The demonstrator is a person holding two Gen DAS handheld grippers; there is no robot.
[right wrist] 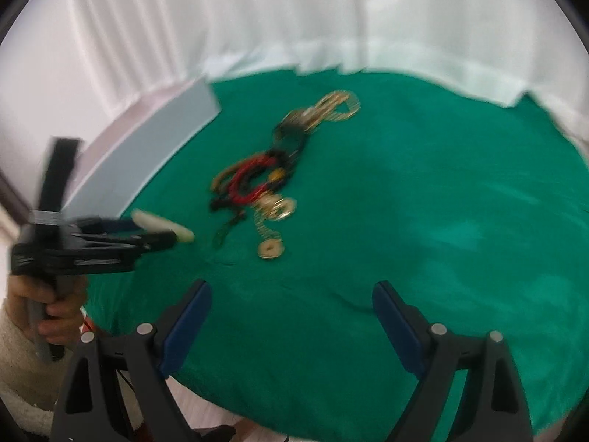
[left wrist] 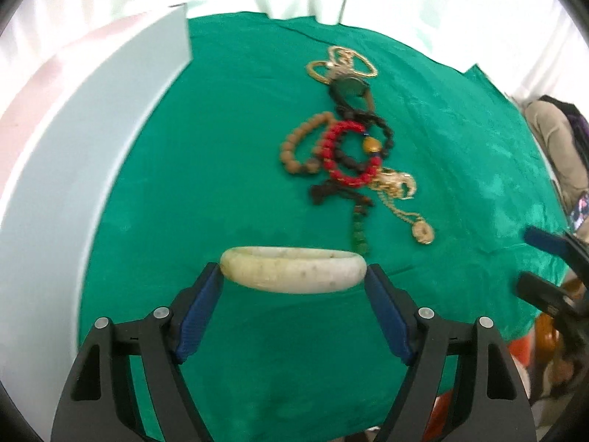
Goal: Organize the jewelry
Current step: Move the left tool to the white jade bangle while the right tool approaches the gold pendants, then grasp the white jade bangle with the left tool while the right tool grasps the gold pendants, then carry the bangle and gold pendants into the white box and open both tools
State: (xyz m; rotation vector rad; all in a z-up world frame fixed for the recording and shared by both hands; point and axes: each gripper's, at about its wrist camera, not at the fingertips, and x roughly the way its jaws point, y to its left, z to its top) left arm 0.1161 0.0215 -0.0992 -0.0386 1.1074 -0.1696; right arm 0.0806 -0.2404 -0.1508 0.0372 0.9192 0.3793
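Note:
My left gripper (left wrist: 293, 269) is shut on a cream bangle (left wrist: 294, 270), its blue pads pressing on both ends; the right wrist view shows the bangle (right wrist: 162, 224) lifted off the green cloth (left wrist: 221, 147). Beyond it lies a tangled pile: a red bead bracelet (left wrist: 353, 158), a brown bead bracelet (left wrist: 298, 143), a black bead bracelet (left wrist: 383, 129), a green bead strand (left wrist: 359, 235), a gold chain with a round pendant (left wrist: 423, 234), a dark watch (left wrist: 349, 88) and gold necklaces (left wrist: 342, 62). My right gripper (right wrist: 292, 287) hangs open over bare cloth, nothing between its fingers.
A pale grey box (left wrist: 92, 147) runs along the cloth's left side. White curtains (right wrist: 294, 18) hang behind the table. A hand in a cream sleeve (right wrist: 48, 302) holds the left gripper. The cloth's near edge (right wrist: 257, 416) drops off below the right gripper.

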